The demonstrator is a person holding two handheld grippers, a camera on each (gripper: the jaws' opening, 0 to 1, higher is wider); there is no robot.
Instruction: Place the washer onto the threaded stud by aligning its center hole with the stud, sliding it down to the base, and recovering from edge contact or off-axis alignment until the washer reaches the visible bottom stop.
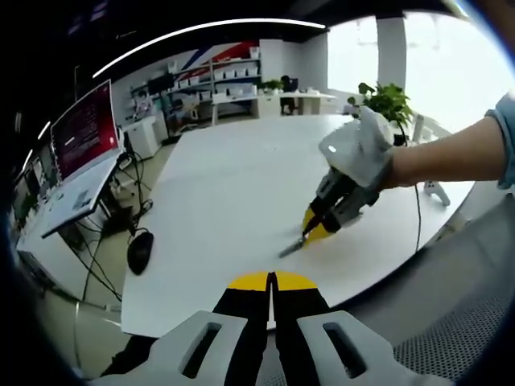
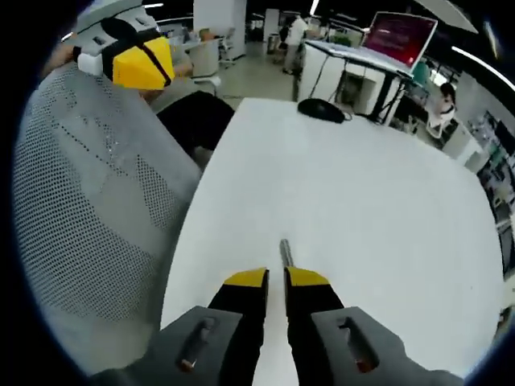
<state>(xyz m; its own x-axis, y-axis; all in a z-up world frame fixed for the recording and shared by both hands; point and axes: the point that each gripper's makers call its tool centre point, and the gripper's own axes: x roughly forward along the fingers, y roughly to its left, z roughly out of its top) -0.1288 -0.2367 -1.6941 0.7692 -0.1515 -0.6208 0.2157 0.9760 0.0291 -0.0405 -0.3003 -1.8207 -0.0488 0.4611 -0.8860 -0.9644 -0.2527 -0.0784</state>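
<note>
Two grippers over a white counter [image 2: 386,201]: right gripper [image 2: 276,277] clamps a threaded stud [image 2: 285,251]; left gripper [image 1: 272,281] clenched, empty; no legible writing.

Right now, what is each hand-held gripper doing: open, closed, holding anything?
Left hand-held gripper: closed, nothing between its jaws.
Right hand-held gripper: closed on a thin metal stud that sticks out past the tips.

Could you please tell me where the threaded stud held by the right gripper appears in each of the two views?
Left gripper view: the threaded stud sticks out down-left from the right gripper, right of centre over the white table.
Right gripper view: the stud rises at bottom centre between the gripper's yellow tips.
Shared landmark: the red-screened monitor.
</note>
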